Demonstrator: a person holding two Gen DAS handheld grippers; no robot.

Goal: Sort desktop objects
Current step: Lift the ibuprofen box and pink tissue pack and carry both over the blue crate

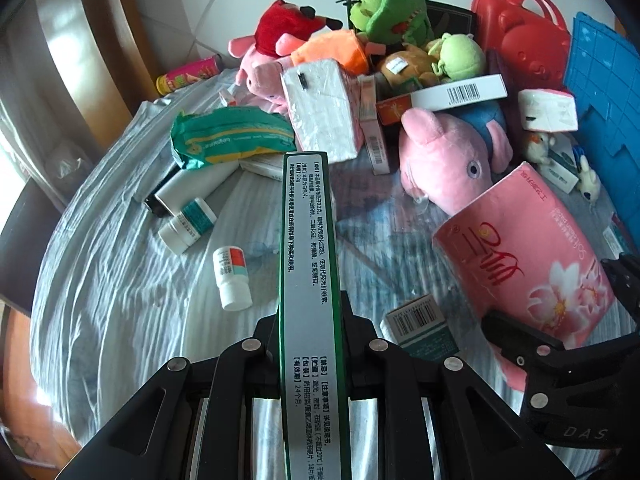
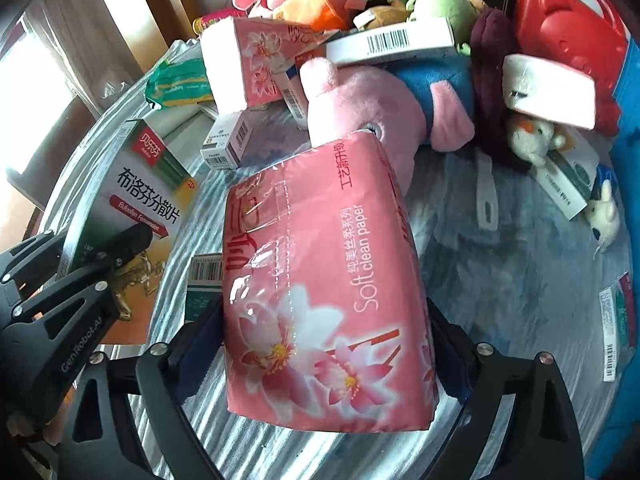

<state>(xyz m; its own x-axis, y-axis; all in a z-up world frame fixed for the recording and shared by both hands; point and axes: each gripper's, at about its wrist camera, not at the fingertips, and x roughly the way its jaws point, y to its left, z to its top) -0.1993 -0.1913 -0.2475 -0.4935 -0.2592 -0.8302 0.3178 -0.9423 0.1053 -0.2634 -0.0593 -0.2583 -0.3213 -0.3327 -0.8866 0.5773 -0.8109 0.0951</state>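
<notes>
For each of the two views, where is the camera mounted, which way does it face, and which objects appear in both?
Left wrist: sits on the left gripper, looking along its fingers over the cloth-covered table toward the plush pile; the gripper clamps a green medicine box, and the right gripper shows at right.
Right wrist: sits on the right gripper, facing the same pile; it clamps a pink tissue pack, and the left gripper shows at left.
Shared: both held items, the pink pig plush, the red plastic case.
</notes>
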